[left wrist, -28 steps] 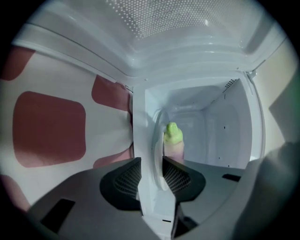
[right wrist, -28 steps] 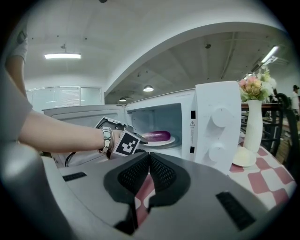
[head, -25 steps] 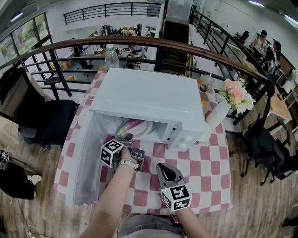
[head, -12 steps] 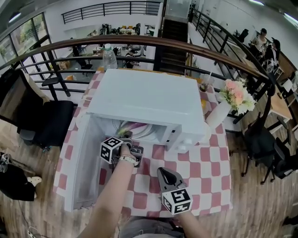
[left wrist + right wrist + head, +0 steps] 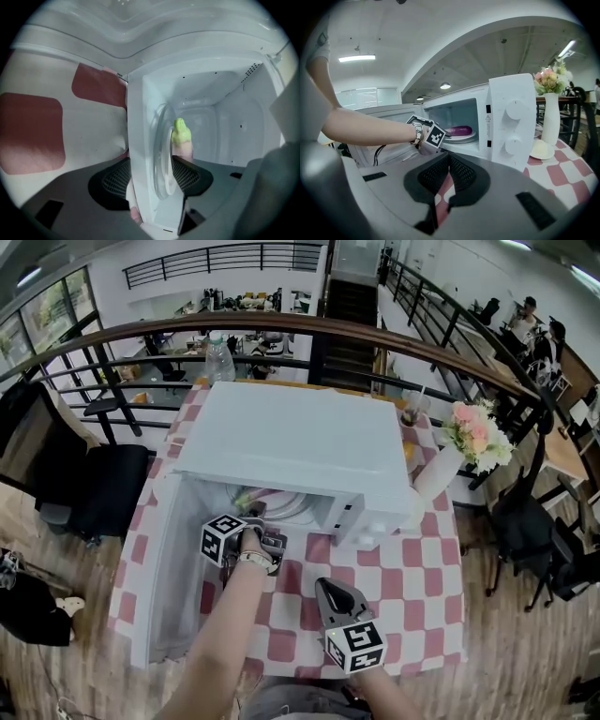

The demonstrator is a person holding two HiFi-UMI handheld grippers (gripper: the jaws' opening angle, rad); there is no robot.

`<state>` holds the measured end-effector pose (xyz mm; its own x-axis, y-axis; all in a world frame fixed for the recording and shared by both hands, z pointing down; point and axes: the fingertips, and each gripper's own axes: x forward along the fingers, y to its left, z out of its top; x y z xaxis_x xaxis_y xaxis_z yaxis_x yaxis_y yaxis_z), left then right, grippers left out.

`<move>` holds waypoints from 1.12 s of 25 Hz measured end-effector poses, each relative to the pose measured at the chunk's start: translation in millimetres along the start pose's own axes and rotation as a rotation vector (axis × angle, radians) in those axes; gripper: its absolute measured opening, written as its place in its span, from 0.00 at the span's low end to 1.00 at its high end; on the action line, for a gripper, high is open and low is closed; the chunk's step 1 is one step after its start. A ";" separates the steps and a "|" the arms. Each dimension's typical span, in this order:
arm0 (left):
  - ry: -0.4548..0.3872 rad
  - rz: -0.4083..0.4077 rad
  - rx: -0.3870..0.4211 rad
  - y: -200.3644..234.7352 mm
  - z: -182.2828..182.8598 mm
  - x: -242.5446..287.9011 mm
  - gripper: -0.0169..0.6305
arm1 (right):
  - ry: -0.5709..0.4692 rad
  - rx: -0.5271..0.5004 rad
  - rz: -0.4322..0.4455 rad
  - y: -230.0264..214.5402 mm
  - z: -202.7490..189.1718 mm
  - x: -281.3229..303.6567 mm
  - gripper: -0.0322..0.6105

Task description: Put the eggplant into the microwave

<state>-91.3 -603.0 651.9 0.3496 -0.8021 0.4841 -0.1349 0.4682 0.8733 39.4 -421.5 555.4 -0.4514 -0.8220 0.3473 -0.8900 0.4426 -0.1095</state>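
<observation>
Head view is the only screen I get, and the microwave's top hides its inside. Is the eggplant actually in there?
Observer: Yes. The right gripper view shows the eggplant lying on a plate inside the microwave.
Operator: Is it being held?
Observer: No. The left gripper has just been opening its jaws. They stand apart, and the eggplant lies just beyond them with neither pad pressing on it.
Operator: And the other one?
Observer: The right gripper is shut, with nothing between its jaws.
</observation>
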 end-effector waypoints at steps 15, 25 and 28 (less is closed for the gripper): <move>0.074 -0.116 0.033 -27.0 -38.7 -67.6 0.25 | -0.078 -0.026 -0.029 6.6 39.1 -18.6 0.09; 0.143 -0.308 0.148 -54.8 -64.8 -111.1 0.03 | -0.144 -0.028 -0.015 12.4 69.7 -20.3 0.09; 0.135 -0.360 0.275 -66.4 -72.5 -124.5 0.03 | -0.151 -0.028 0.000 14.5 73.9 -20.6 0.09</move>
<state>-58.6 -507.3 529.6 0.5344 -0.8314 0.1522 -0.2167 0.0392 0.9755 31.1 -424.6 477.9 -0.4577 -0.8657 0.2027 -0.8889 0.4506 -0.0826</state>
